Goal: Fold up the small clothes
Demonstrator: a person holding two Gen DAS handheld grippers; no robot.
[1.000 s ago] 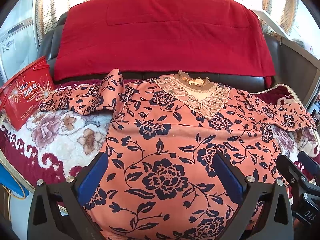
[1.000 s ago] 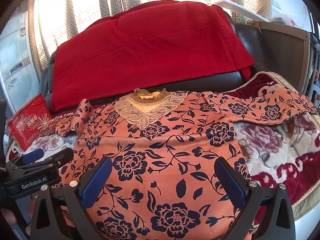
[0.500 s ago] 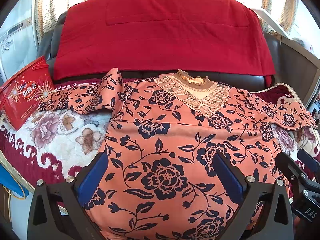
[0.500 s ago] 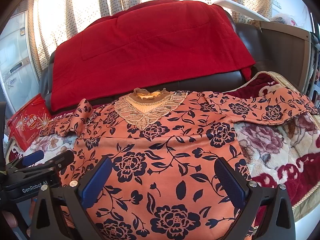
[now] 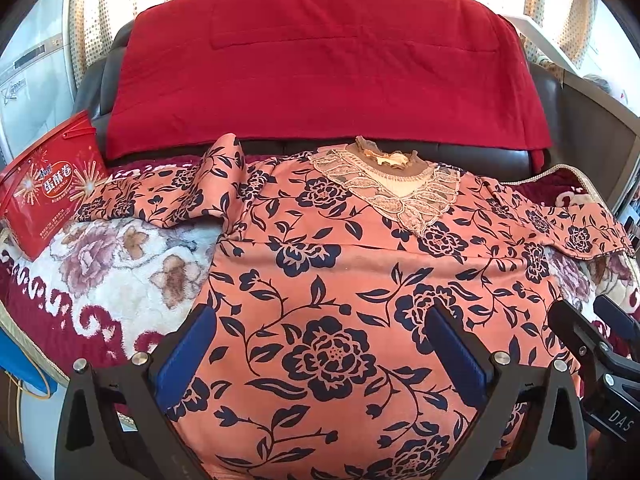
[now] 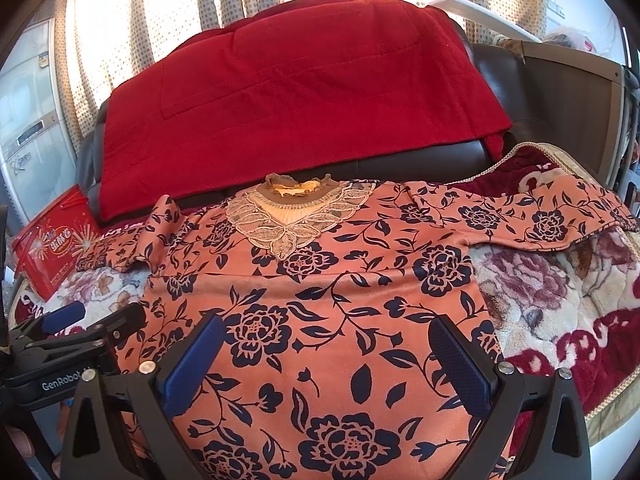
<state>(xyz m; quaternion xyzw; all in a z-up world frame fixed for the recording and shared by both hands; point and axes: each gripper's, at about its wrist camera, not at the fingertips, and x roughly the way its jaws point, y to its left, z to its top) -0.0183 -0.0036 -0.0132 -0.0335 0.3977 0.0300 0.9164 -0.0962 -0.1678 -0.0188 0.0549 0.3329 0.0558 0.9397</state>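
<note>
A dark leather sofa (image 6: 496, 76) stands before dotted cream curtains (image 6: 132, 24) glowing with daylight. A red quilted blanket (image 5: 320, 60) drapes its backrest, and a floral plush blanket (image 6: 552, 292) covers its seat.

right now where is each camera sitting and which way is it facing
Left wrist: on the left gripper, jaws open, low over the floral top, facing its lace collar and the red blanket; the right gripper intrudes at the right edge.
Right wrist: on the right gripper, jaws open, same heading from further right; the left gripper shows at lower left.
Shared: top, collar, blanket, red box.
</note>
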